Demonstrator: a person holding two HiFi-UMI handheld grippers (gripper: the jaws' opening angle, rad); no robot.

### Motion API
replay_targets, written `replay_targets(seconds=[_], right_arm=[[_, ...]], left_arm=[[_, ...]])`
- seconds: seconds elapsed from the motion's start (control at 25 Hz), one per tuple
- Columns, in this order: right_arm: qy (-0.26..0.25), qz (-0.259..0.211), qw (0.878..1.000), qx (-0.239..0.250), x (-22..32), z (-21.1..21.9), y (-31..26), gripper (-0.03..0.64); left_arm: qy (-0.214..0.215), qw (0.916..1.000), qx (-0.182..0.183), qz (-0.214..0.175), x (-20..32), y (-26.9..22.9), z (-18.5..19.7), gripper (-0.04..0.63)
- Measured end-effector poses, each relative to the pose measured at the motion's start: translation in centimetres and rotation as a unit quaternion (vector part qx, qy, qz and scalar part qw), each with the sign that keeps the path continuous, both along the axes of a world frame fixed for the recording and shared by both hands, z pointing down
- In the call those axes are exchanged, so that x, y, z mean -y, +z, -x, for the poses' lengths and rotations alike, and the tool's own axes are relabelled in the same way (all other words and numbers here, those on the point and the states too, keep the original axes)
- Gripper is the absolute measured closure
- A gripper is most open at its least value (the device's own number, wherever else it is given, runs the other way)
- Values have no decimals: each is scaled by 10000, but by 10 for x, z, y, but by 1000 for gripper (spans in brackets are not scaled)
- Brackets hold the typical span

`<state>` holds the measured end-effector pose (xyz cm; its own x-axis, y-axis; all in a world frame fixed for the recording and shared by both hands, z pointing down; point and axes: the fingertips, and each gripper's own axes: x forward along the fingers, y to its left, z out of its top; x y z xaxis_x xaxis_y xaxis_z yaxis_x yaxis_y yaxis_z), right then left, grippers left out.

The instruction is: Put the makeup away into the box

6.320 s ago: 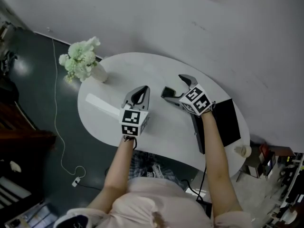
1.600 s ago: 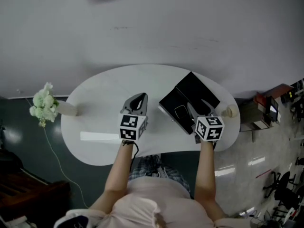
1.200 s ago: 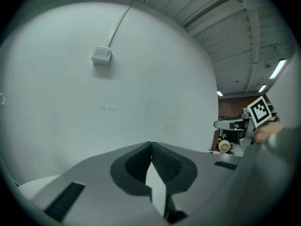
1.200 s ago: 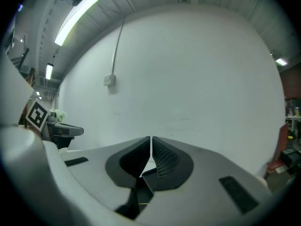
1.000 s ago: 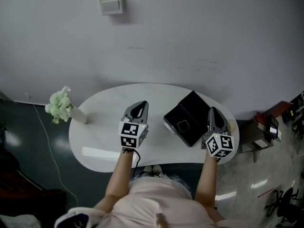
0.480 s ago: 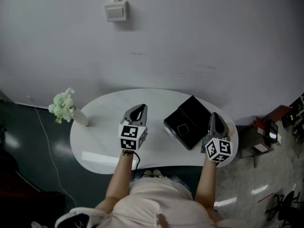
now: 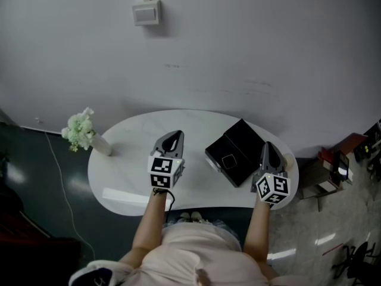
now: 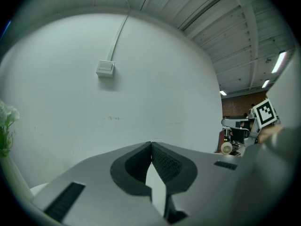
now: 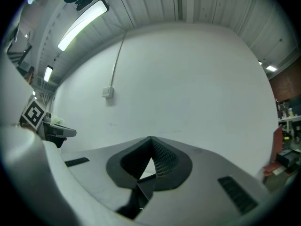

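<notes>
With the black box (image 7: 235, 152) closed centre-right on the tabletop (image 7: 128, 180), hold left gripper (image 7: 174, 137) and right gripper (image 7: 267, 148), fingers (image 8: 165, 165) pressed together and empty, clear of it

White table (image 7: 191, 128) with black box (image 7: 236, 151), vase (image 7: 100, 146)

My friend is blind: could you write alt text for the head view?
Seen from above, a person holds a left gripper and right gripper at a white oval table, a closed black box between them; white flowers stand at its left end.
</notes>
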<state>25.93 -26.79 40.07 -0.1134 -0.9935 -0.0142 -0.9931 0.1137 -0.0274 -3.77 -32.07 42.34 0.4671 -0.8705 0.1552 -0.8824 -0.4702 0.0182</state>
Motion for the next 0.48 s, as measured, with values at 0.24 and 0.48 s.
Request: replay_targets(seconds=[0.24,0.48], right_arm=[[-33,20,10000,-23,2,0,2,601],[-60,64,10000,-22,4,3,8,601]], left_arm=[[-30,10000,2,-13,-1,-2,0,569],[-108,9999,51,6,-3,2,10,569]])
